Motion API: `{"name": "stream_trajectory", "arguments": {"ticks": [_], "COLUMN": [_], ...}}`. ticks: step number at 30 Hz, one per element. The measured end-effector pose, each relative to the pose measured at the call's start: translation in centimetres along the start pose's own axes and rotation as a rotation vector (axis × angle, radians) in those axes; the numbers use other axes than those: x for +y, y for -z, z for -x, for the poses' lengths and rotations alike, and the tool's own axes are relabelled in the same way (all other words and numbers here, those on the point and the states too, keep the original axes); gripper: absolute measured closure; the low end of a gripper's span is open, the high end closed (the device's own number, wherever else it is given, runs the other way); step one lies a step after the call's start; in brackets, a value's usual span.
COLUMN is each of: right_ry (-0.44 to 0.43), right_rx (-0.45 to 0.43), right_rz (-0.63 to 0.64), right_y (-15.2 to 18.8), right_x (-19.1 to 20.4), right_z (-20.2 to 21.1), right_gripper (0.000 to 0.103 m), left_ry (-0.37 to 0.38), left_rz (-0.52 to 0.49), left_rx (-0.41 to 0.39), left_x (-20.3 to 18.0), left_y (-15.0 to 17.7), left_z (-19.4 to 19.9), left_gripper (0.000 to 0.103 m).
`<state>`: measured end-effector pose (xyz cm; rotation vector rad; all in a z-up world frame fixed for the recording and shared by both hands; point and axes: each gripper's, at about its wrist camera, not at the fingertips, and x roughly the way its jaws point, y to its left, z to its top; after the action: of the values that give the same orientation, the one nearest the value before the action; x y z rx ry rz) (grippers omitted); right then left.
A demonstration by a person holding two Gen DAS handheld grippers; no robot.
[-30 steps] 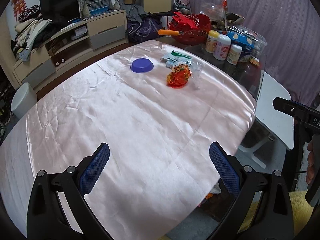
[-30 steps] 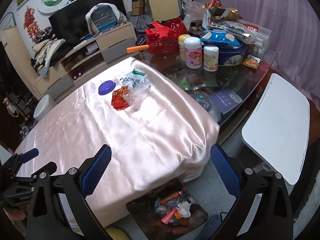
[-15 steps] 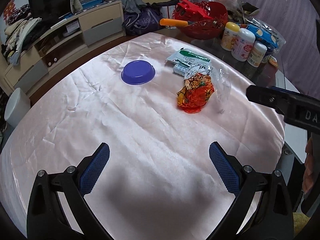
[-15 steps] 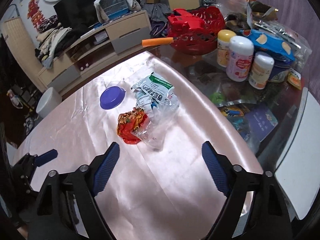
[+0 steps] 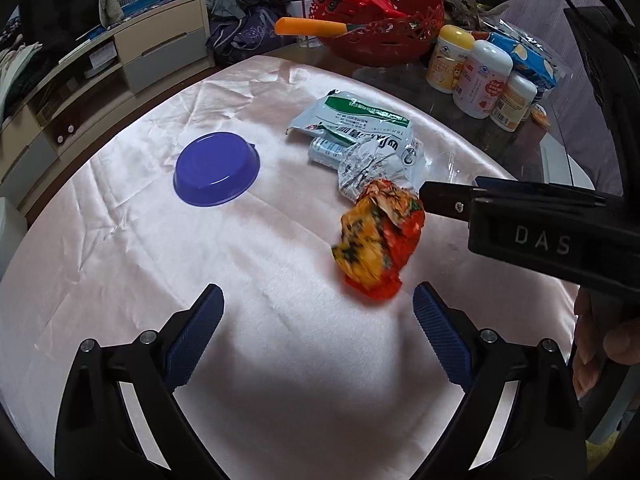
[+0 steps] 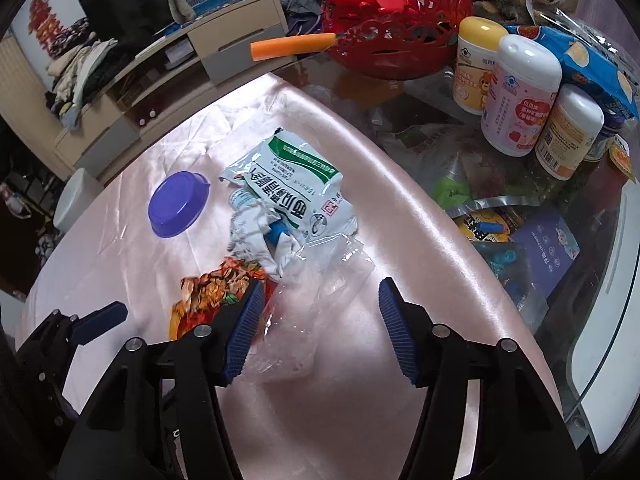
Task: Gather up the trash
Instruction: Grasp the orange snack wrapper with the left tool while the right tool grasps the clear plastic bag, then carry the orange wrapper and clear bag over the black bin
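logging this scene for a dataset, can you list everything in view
crumpled orange-red snack wrapper: one, orange and red, on the cloth beside the right tongs
white-and-green printed plastic packet: one, behind the wrapper
clear crinkled plastic bag: one, transparent, between the right tongs' pads
upside-down purple plastic bowl: one, left on the cloth
shiny pink tablecloth: one
red openwork basket: one, far table edge
white labelled jars: three, right of the basket
left tongs: blue pads, open
right tongs: blue pads, just been closing, around the bag

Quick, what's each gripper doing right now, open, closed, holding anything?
Left gripper: open, holding nothing.
Right gripper: open, jaws have just been closing, clear plastic wrapper between them, not yet pinched.
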<state>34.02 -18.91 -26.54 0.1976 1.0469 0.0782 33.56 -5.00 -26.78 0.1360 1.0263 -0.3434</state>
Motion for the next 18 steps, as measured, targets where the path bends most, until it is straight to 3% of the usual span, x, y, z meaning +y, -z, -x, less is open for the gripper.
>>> {"name": "stream_trajectory", "arguments": {"ticks": [1, 5, 7, 9, 12, 18], "right_ry": [0.013, 0.026, 0.02, 0.017, 0.005, -0.011], "right_rx": [0.002, 0.018, 0.012, 0.01, 0.01, -0.004], "right_rz": [-0.002, -0.02, -0.021, -0.012, 0.009, 0.025], "right_y": [0.0, -0.2, -0.3, -0.4, -0.4, -0.4], "right_x": [-0.4, -2.5, -2.9, -2.9, -2.5, -1.6], "right_z": [-0.1, -1.0, -0.9, -0.9, -1.0, -0.3], "right_gripper": [0.056, 0.062, 0.063, 0.065, 0.067, 0.072], "left_ry": [0.005, 0.026, 0.039, 0.052, 0.048, 0.047], "left_rz": [-0.009, -0.036, -0.051, -0.054, -0.064, -0.037], "left_rx": [0.001, 0.005, 0.01, 0.027, 0.035, 0.032], "left_x": [-0.3, -1.5, -2.1, -2.5, -2.7, -1.6], "left_y": [-0.3, -1.3, -1.7, -2.0, -2.1, -1.8], "left_z": [-0.4, -1.6, -2.2, -2.8, -3.2, -2.1], "left_gripper": [0.014, 0.017, 0.025, 0.041, 0.053, 0.061]}}
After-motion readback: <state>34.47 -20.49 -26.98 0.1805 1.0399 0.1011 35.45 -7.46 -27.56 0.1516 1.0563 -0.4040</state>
